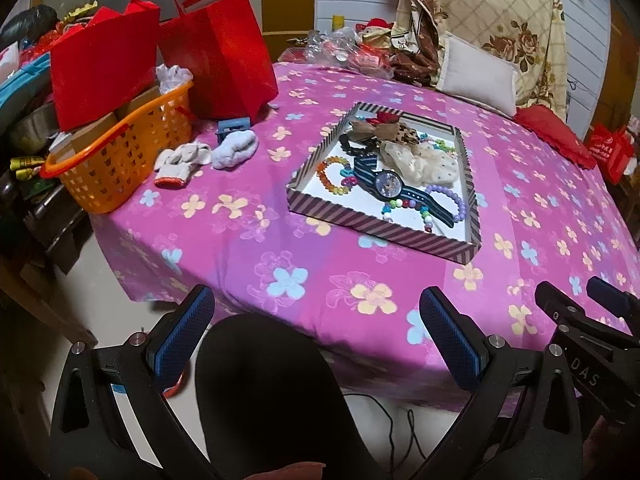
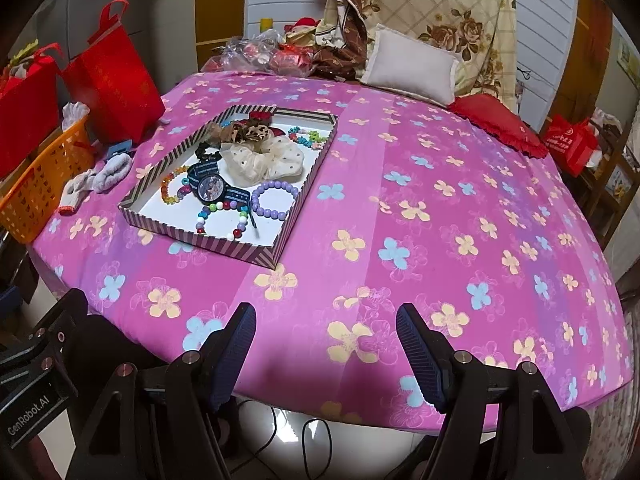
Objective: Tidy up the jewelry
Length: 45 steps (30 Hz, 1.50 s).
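A striped shallow box (image 1: 320, 216) (image 2: 192, 238) lies on the pink flowered tablecloth (image 2: 440, 208). In it lie a dark blue watch (image 1: 386, 182) (image 2: 210, 190), a purple bead bracelet (image 1: 452, 200) (image 2: 274, 200), a rainbow bead bracelet (image 1: 332, 176) (image 2: 172, 188), a mixed-colour bead bracelet (image 2: 222, 220), a cream scrunchie (image 1: 420, 162) (image 2: 264, 158) and a brown leopard bow (image 1: 384, 130) (image 2: 244, 130). My left gripper (image 1: 316, 332) is open and empty at the table's near edge. My right gripper (image 2: 326, 346) is open and empty over the near edge, right of the box.
An orange basket (image 1: 120, 160) (image 2: 36, 196), two red bags (image 1: 224, 44) (image 2: 116, 84), socks and a glove (image 1: 200, 156) and a blue hair clip (image 1: 232, 125) lie at the left. A white pillow (image 2: 412, 68), floral bedding and a red cushion (image 2: 500, 120) sit at the back.
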Each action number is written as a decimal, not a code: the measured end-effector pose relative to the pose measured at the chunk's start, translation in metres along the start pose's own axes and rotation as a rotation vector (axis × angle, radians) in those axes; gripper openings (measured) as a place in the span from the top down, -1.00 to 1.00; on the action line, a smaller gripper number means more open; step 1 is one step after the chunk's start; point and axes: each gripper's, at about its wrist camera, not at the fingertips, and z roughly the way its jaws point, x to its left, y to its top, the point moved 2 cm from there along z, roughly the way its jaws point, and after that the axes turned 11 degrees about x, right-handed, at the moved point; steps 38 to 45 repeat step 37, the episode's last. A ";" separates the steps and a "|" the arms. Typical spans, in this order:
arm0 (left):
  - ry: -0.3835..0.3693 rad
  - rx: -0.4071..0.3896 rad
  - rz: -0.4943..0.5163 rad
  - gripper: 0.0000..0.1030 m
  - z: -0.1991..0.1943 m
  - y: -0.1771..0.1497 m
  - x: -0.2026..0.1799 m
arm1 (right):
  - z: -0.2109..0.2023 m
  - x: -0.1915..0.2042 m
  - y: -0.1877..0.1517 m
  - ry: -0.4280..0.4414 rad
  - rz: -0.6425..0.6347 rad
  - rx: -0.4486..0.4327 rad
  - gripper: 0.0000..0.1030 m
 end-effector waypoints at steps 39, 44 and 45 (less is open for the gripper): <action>0.003 0.030 0.022 -0.99 0.006 -0.005 -0.011 | 0.009 0.004 -0.010 0.036 -0.024 0.017 -0.38; 0.003 0.030 0.022 -0.99 0.006 -0.005 -0.011 | 0.009 0.004 -0.010 0.036 -0.024 0.017 -0.38; 0.003 0.030 0.022 -0.99 0.006 -0.005 -0.011 | 0.009 0.004 -0.010 0.036 -0.024 0.017 -0.38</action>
